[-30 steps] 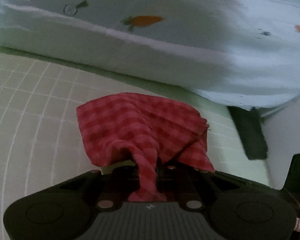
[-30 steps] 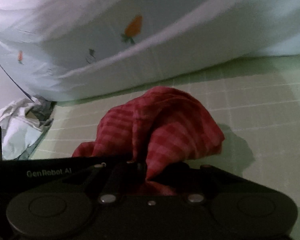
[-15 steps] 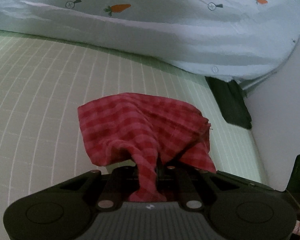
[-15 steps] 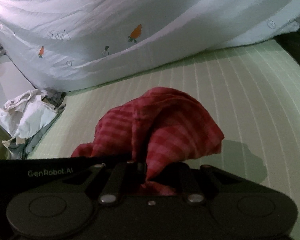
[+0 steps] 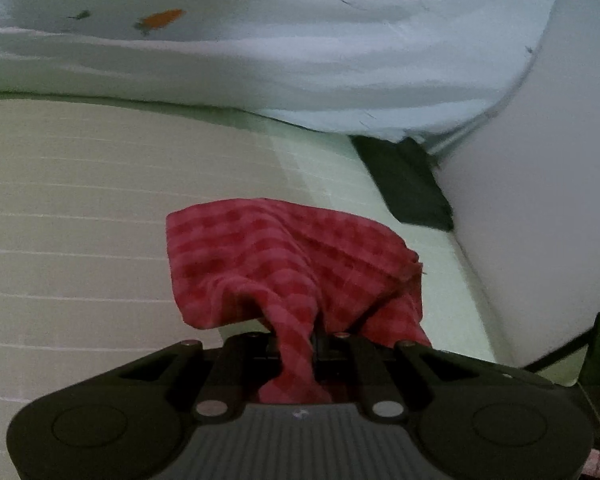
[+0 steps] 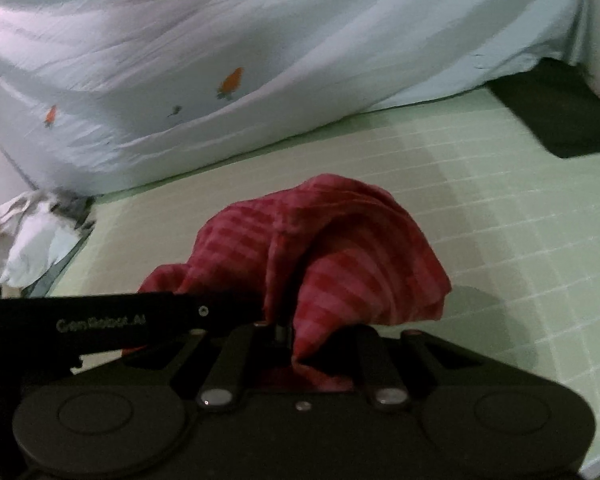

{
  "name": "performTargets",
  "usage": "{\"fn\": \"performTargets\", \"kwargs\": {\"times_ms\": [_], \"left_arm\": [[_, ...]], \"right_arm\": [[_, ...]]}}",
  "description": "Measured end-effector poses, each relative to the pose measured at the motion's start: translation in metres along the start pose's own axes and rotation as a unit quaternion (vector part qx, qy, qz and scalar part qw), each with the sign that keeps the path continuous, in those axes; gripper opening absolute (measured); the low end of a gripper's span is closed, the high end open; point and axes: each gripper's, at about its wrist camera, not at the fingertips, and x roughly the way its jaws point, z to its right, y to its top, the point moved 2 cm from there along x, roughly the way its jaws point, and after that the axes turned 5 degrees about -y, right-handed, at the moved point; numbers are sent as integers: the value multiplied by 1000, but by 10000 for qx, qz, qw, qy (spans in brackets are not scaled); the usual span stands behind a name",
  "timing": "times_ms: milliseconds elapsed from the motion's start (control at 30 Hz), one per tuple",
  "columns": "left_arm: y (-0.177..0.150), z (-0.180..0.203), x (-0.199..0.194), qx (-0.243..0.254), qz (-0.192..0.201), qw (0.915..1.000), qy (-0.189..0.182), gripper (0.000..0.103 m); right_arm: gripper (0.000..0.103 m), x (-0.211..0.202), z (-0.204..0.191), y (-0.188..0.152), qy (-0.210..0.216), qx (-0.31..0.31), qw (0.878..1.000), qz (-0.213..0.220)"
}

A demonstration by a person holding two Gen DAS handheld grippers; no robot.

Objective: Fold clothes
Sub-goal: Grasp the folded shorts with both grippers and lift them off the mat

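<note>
Held bunched above the green mat [image 6: 480,200], near its far right corner: red checked cloth [image 5: 284,264], left tool [image 5: 318,340] and right tool [image 6: 288,332] both clenched on it, probably for spreading flat.

Red checked cloth [image 5: 284,264], pale green gridded mat [image 6: 480,200]

The red checked cloth [image 5: 284,264] hides both grippers' fingers; the quilt [image 6: 260,40] is blurred.
</note>
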Motion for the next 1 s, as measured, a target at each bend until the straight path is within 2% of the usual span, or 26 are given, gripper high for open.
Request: {"fn": "performTargets", "kwargs": {"times_ms": [233, 367, 567, 700, 833, 1000], "left_arm": [[-3, 38, 46, 189, -298, 9993, -75, 11], [2, 72, 86, 181, -256, 9995, -36, 11], [19, 135, 154, 132, -40, 9998, 115, 11], [39, 168, 194, 92, -30, 9998, 168, 10], [69, 189, 230, 249, 103, 9995, 141, 11], [125, 208, 283, 435, 288, 9986, 56, 12]], "right_arm": [[11, -5, 52, 0, -216, 334, 9992, -22], [11, 1, 91, 16, -244, 330, 9991, -39], [11, 9, 169, 65, -215, 13, 9998, 40], [11, 20, 223, 103, -298, -111, 9994, 103], [11, 28, 257, 140, -374, -241, 9987, 250], [12, 52, 293, 199, -522, -437, 9960, 576]]}}
